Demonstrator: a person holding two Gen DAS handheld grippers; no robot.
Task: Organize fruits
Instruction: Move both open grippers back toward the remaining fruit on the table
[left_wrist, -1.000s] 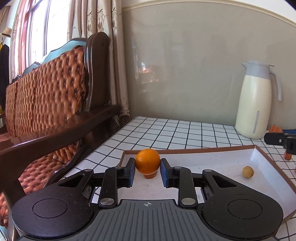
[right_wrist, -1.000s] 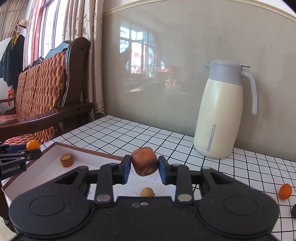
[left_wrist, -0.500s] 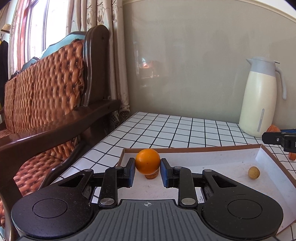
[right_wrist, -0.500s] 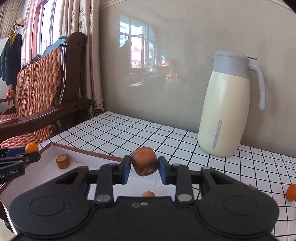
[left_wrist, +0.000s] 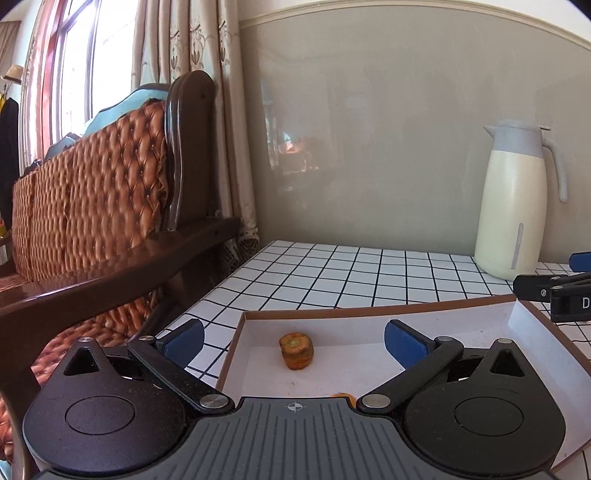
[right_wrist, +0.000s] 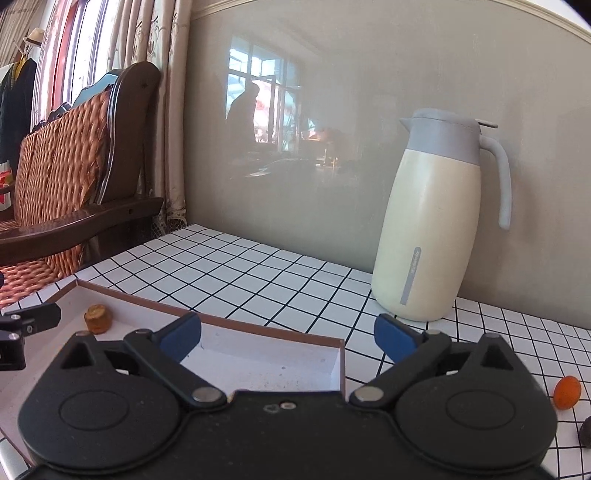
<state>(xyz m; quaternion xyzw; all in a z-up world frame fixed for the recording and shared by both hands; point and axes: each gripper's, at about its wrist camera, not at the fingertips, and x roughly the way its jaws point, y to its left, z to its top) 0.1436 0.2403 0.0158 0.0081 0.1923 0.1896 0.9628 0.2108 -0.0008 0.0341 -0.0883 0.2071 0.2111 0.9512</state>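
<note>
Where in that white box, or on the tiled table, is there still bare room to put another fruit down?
Most of the box floor is bare, especially between the cut brown fruit and its right wall. The checkered tabletop left of the cream jug is bare too. Near the small orange fruit, the table's right edge is more crowded.

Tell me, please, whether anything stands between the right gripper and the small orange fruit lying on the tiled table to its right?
Nothing visible does. The right gripper is open and empty over the tray's corner, and only bare tiled table lies between it and the small orange fruit. A dark object sits just beside that fruit.
</note>
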